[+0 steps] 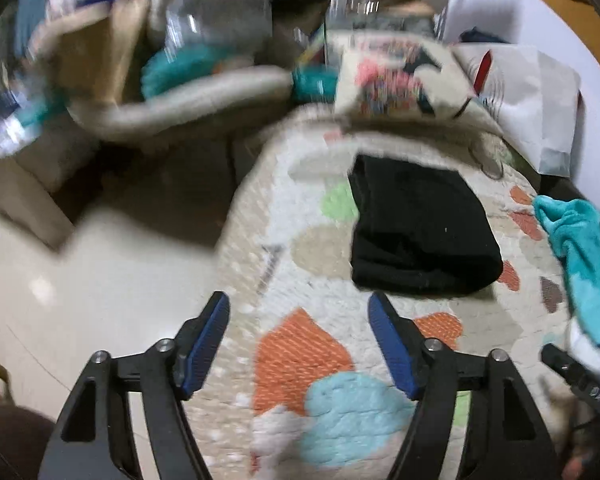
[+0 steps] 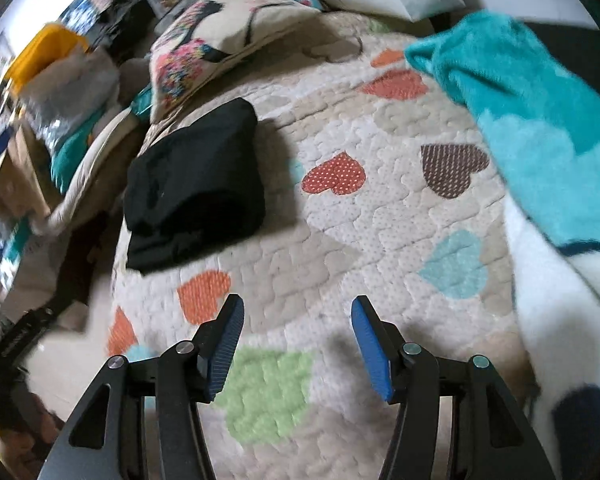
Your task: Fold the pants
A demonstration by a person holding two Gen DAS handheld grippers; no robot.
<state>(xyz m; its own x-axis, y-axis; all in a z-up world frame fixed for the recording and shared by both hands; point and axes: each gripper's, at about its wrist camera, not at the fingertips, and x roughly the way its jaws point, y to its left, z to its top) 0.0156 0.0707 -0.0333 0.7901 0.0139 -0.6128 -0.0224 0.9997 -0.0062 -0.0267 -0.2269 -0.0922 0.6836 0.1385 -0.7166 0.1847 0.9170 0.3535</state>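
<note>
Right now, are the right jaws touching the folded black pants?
Apart. The right wrist view shows the right gripper open over bare quilt, with the black pants lying farther away.

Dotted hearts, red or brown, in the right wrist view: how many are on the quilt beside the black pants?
2. The red dotted heart lies just right of the folded black pants; the brown dotted heart lies further right, near the teal blanket, which may hide others.
</note>
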